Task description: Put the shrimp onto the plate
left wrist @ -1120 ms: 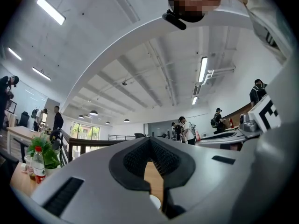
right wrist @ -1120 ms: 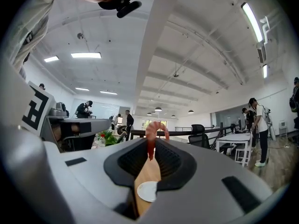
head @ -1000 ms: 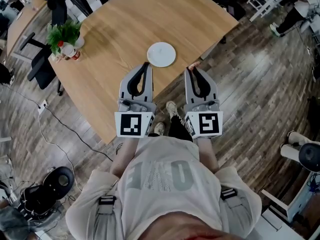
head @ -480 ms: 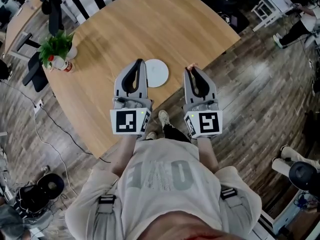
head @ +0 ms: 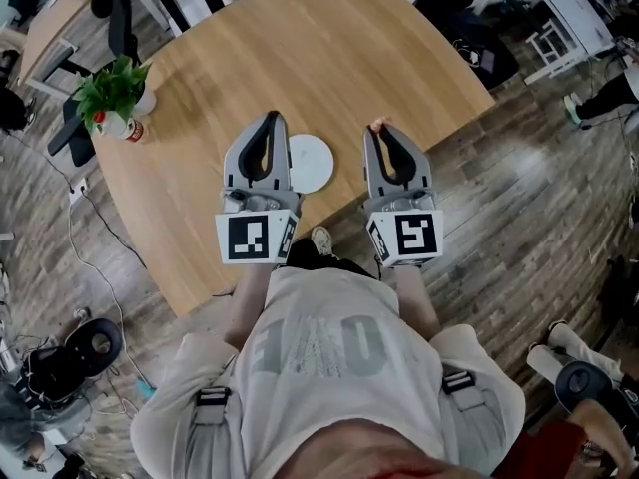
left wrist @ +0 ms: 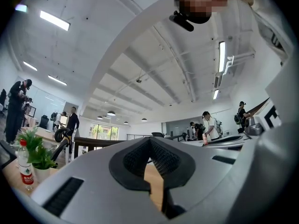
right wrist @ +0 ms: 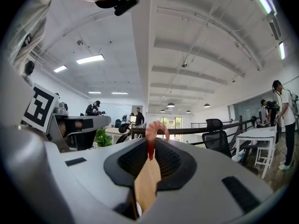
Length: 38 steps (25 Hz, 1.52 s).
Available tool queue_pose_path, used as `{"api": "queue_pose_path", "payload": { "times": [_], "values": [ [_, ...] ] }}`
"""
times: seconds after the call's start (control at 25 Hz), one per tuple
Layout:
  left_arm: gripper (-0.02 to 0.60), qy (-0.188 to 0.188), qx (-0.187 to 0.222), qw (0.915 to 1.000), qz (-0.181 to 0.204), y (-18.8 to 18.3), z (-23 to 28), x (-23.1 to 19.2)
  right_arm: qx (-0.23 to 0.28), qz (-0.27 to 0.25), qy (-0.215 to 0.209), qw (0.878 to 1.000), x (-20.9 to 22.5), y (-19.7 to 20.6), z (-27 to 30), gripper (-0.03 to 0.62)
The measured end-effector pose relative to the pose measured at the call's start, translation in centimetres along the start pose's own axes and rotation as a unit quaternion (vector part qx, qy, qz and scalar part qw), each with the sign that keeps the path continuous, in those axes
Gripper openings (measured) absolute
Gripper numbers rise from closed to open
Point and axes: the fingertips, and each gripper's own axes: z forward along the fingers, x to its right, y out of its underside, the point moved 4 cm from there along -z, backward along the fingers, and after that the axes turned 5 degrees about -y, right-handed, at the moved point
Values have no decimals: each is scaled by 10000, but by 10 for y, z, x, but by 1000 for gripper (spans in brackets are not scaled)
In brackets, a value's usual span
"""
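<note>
right tool (head: 380, 133) clamped on small pink curled shrimp (right wrist: 155, 130), tail hidden between pads, over pale wooden bench (head: 329, 58) edge | left tool (head: 271, 118) closed, empty | round white plate (head: 315, 163) partly covered by left tool

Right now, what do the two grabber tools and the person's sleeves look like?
The left gripper and right gripper are light grey shells with black ribbed pads tapering to a point. Each carries a white cube printed with black square markers. No cables show. The person wears a pale short-sleeved shirt with big faded letters and buckled straps.
</note>
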Motion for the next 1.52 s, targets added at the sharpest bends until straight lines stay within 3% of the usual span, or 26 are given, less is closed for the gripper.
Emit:
{"api": "queue_pose_path", "payload": {
  "times": [0.44, 0.88, 1.32, 1.52],
  "values": [
    [9, -253, -46, 9997, -33, -3, -8, -30, -224, -87, -251, 9994, -28, 2, 20, 58],
    [9, -357, -98, 9992, -114, -1, -15, -55, -903, -423, -755, 9922, -58, 9, 57, 58],
    [9, -507, -269, 9983, 59, 32, -17, -72, -1972, -760, -1169, 9704, -75, 70, 90, 58],
    [9, -414, -210, 9989, -96, 39, -16, -70, -2427, -791, -1437, 9561, -84, 110, 99, 58]
  ]
}}
